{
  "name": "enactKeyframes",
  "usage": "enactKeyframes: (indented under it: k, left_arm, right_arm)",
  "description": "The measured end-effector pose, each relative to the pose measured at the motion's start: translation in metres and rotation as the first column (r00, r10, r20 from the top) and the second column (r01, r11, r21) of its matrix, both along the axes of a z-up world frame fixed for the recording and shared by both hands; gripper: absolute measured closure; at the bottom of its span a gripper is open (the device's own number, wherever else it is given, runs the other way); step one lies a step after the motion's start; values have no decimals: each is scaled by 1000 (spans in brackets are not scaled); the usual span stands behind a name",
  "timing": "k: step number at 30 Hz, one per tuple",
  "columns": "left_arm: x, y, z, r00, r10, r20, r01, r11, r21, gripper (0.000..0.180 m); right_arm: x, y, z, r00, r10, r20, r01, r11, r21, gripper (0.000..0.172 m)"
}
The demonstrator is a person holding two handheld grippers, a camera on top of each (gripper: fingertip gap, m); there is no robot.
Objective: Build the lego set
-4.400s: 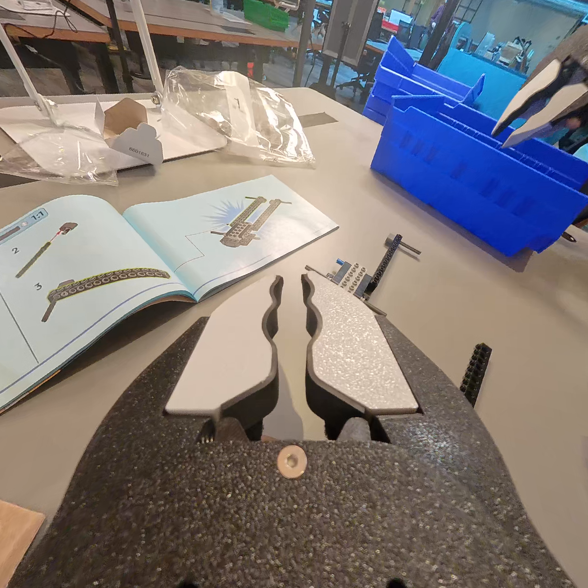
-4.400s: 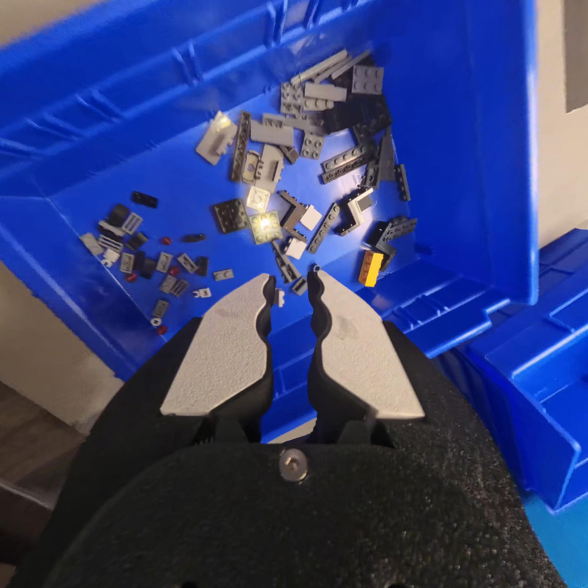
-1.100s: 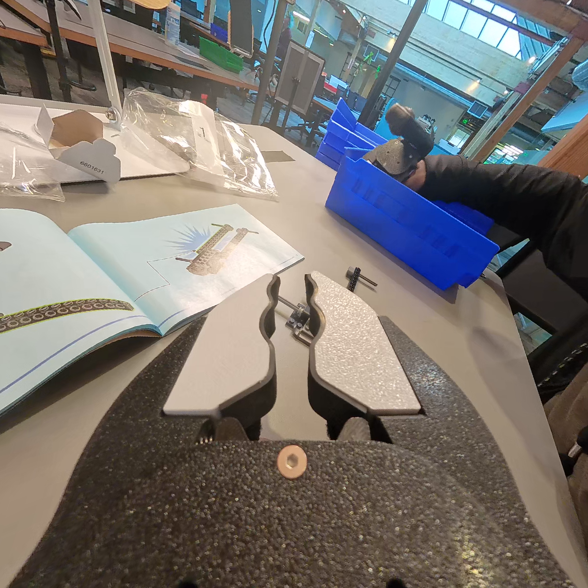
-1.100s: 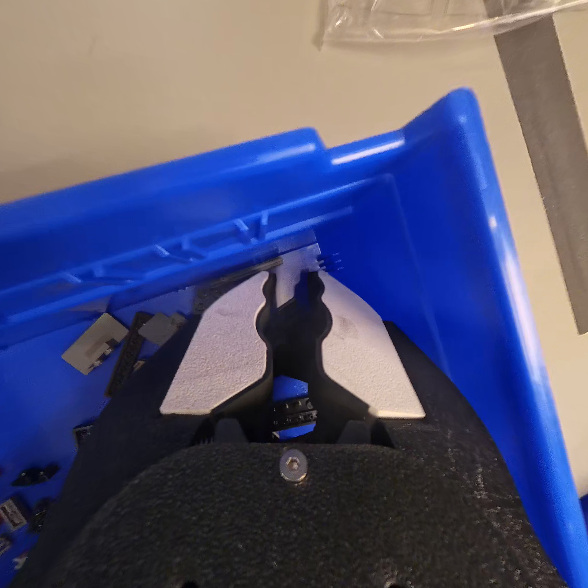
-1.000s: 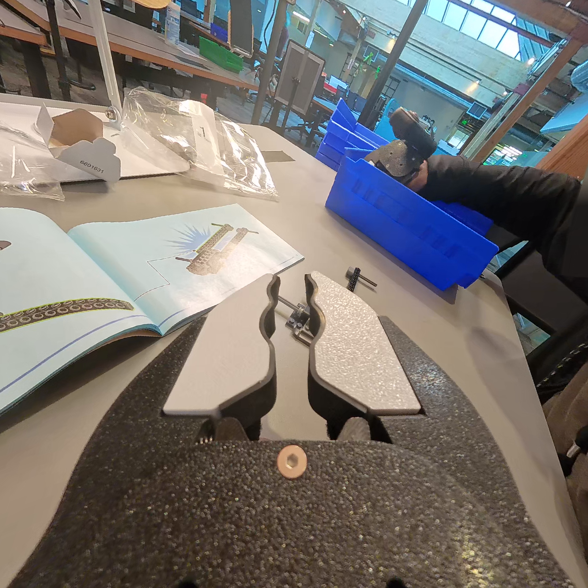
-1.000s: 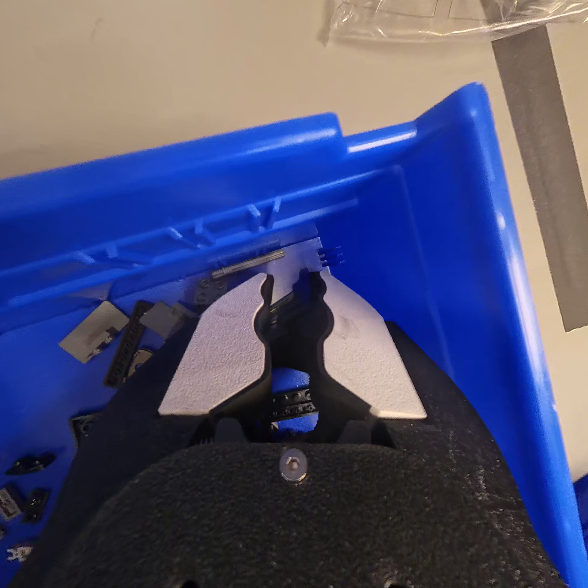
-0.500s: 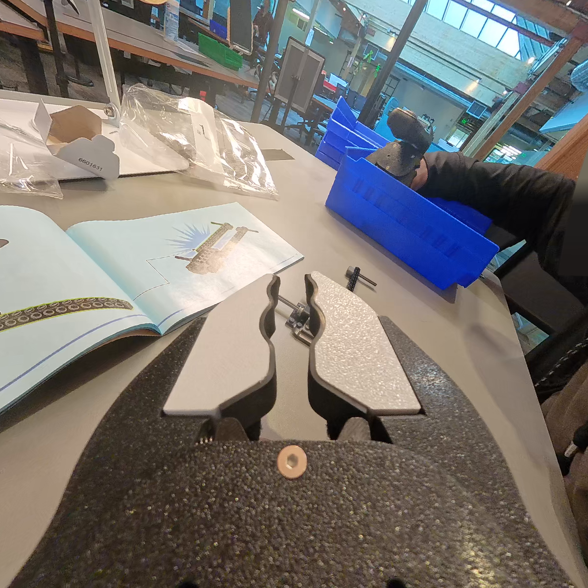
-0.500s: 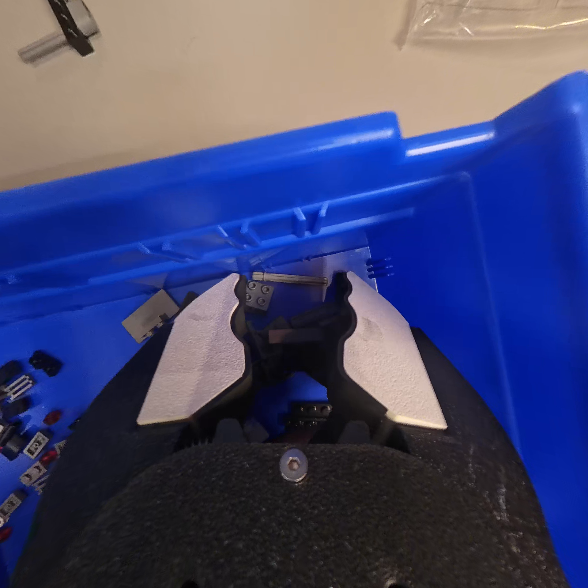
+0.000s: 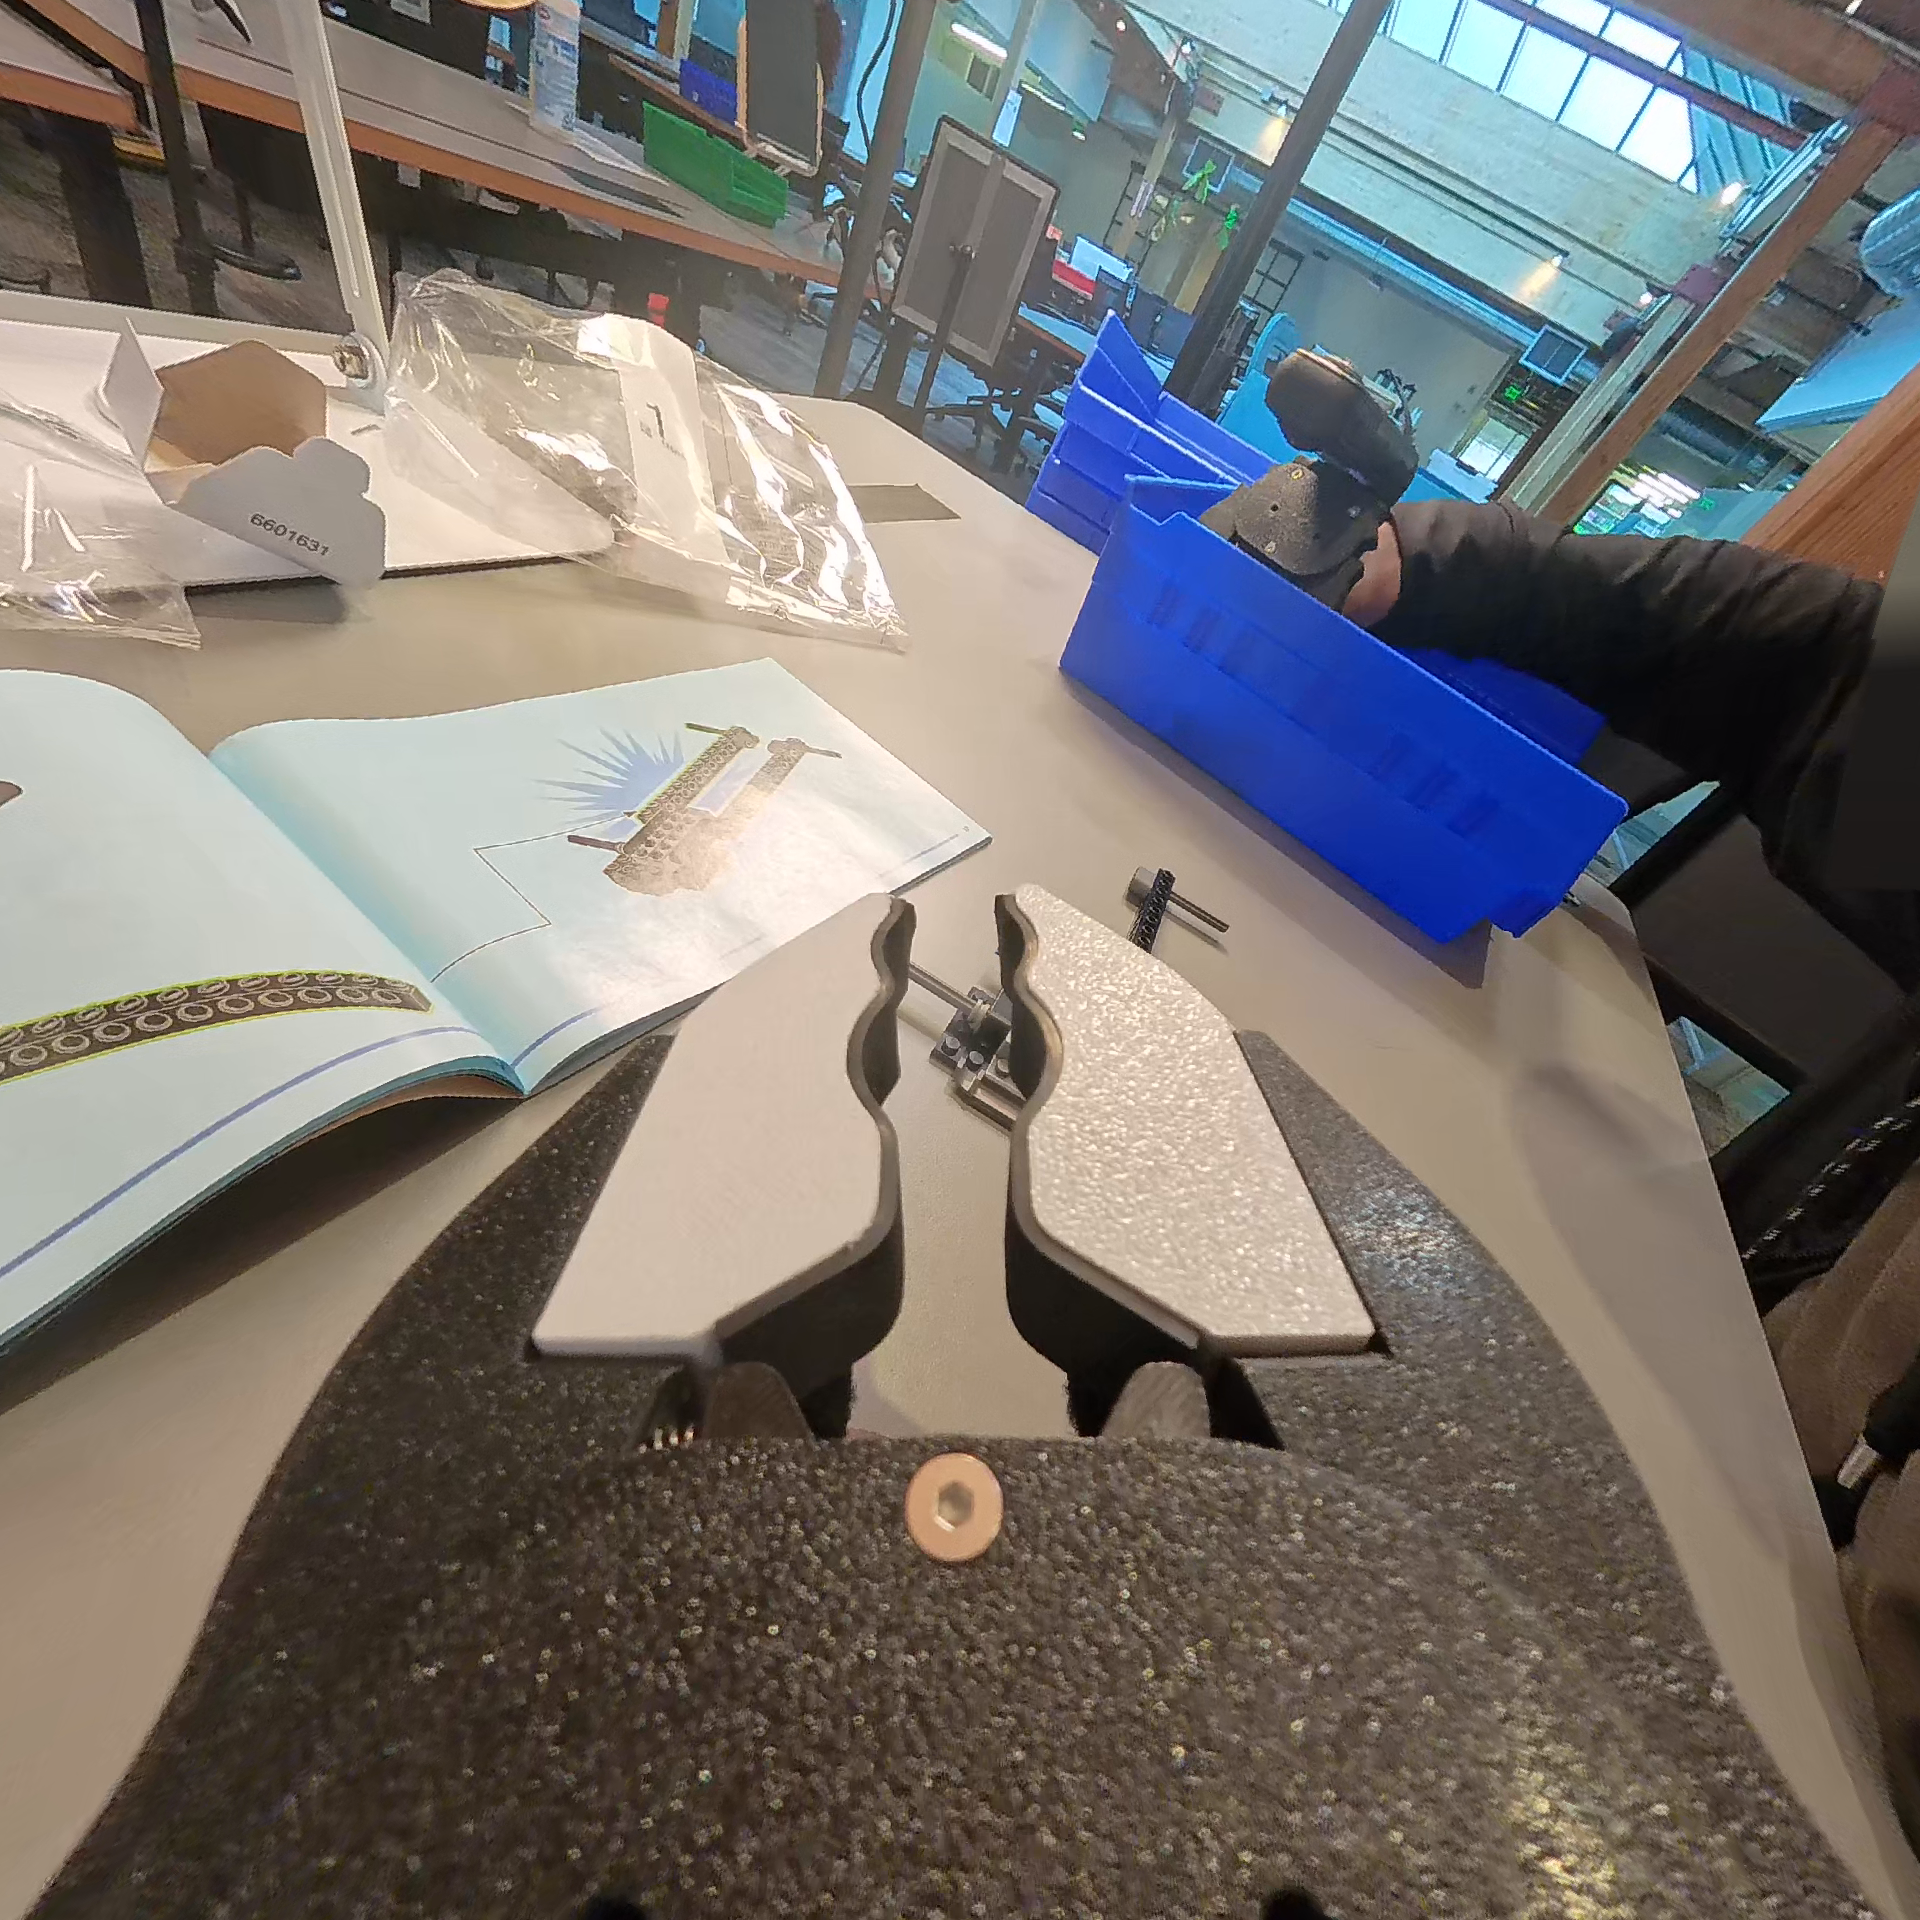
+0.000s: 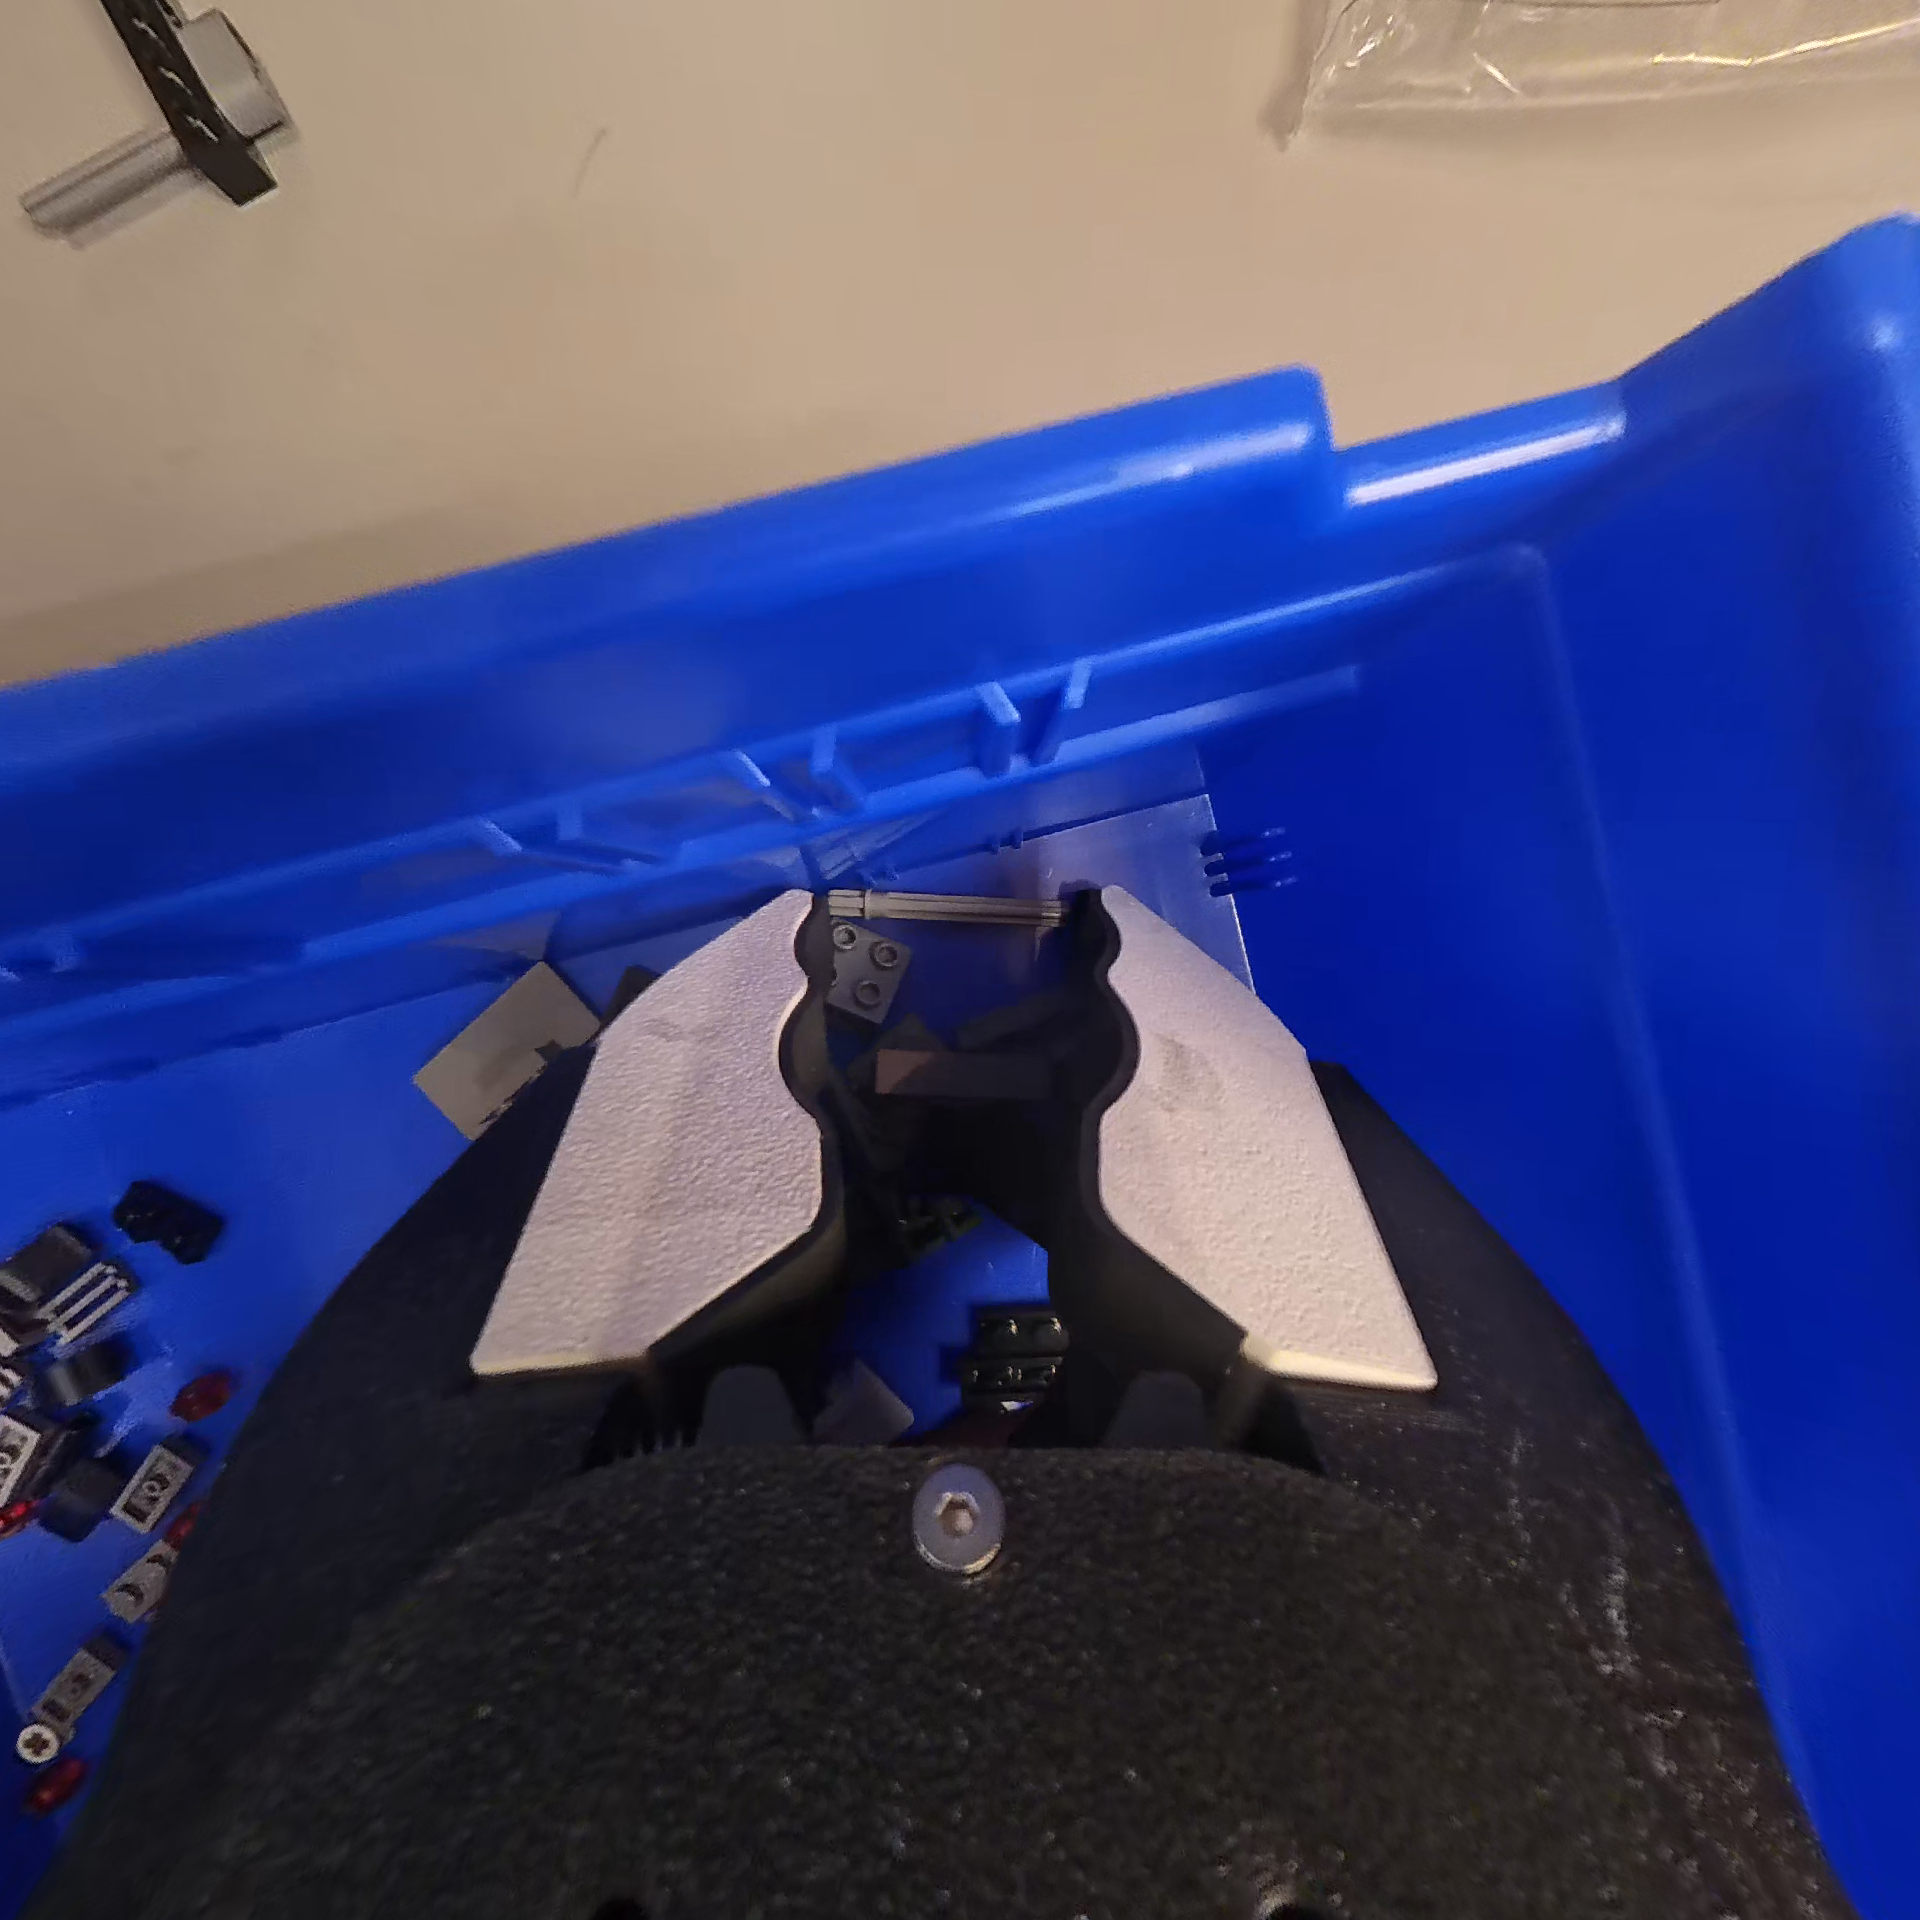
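My left gripper [image 9: 948, 920] sits narrow over a small grey brick assembly [image 9: 975, 1044]; my right gripper [image 10: 948, 914] gapes wide around a grey axle rod [image 10: 951, 906] in the blue plastic bin's [image 10: 1714, 727] corner.

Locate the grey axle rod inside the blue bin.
Right wrist view: the grey axle rod lies against the blue bin wall, spanning the open right gripper fingertips.
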State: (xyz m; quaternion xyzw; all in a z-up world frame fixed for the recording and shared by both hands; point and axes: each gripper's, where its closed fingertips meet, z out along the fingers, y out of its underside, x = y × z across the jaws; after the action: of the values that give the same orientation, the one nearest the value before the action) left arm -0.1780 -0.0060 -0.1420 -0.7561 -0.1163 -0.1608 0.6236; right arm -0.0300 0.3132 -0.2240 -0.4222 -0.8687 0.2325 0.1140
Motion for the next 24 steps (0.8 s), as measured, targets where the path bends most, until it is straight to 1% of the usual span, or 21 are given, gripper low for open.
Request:
enactKeyframes:
  k: [4,8,12,15,18,21,22,24]
  left_arm:
    - [1,0,0,1000,0,-9,0,1000,-3,164]
    - [7,0,0,1000,-24,-7,24,1000,-1,164]
    - [11,-1,2,999,-36,-8,36,999,9,164]
    - [14,-2,3,999,-40,-1,40,999,18,164]
    - [14,-2,3,1000,-28,-10,28,1000,14,164]
    - [12,-1,1,999,4,-38,-4,1000,-3,164]
    - [11,-2,1,999,15,-51,-15,1000,-7,164]
    - [11,-2,2,996,41,-78,-42,999,-7,164]
  right_arm:
    - [0,0,1,1000,0,-2,1,1000,22,127]
    - [1,5,3,1000,-3,-16,4,997,81,127]
    - [4,7,18,999,-34,-28,36,996,85,127]
    - [10,11,47,997,-55,-59,61,992,110,128]
    - [14,3,90,991,-73,-112,86,990,112,128]
    - [16,-29,127,986,-61,-157,75,993,89,128]
    - [15,-44,134,985,-58,-165,72,994,79,128]
    - [14,-78,139,984,-63,-164,73,996,58,128]
